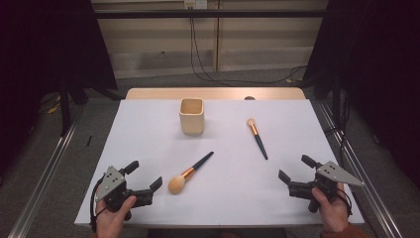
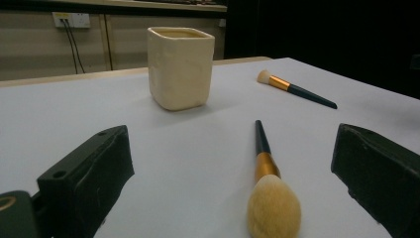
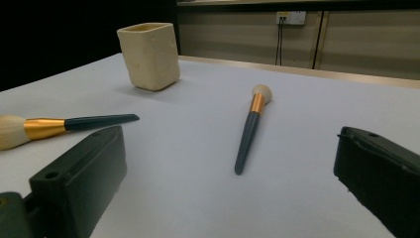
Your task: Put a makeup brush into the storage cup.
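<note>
Cream cup (image 1: 191, 115), two unmarked brushes (image 1: 189, 173)

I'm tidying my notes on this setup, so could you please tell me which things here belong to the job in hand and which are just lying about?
Belonging to the job:
- large makeup brush, nearest the left claw
- small makeup brush, ahead of the right claw
- cream square cup

Just lying about:
- black cables on the floor beyond the table

Left gripper (image 1: 147, 176) held low, jaws spread wide, right gripper (image 1: 292, 167) likewise, both angled inward
</note>
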`<state>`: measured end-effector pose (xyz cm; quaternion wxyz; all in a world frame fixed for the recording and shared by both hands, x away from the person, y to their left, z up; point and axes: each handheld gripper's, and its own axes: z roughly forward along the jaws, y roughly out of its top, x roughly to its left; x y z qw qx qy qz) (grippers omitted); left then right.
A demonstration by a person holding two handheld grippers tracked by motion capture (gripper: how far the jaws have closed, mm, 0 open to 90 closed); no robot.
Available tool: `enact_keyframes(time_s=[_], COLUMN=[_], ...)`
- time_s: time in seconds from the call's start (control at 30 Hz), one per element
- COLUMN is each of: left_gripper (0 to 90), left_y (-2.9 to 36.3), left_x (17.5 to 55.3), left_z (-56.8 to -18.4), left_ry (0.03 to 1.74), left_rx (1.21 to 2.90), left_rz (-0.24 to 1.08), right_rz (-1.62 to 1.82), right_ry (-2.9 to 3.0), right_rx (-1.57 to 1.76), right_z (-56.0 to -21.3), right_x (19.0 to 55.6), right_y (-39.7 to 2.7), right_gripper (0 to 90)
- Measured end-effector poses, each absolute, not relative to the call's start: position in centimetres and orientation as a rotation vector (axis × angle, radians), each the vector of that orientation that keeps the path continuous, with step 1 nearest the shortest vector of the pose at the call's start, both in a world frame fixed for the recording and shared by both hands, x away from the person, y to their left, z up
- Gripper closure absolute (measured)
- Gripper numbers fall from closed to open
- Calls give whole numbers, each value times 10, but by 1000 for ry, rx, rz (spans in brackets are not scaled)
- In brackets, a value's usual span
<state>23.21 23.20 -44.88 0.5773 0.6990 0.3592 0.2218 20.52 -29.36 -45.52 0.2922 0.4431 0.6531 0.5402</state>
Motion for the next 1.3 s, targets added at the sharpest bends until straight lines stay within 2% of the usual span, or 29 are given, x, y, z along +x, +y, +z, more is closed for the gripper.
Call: enact_keyframes(time_s=[0.8,1.3], left_gripper=[31,34], left_y=[227,212], left_x=[230,249], left_z=[-435,-433], left_ry=[787,739], left_rx=[1646,1713], left_rz=[541,516], right_rz=[1460,1465], right_ry=[1792,1809], right_rx=[1149,1134], right_z=[-456,-457], right_x=[208,209], right_y=[-284,-282], right_gripper=[0,0])
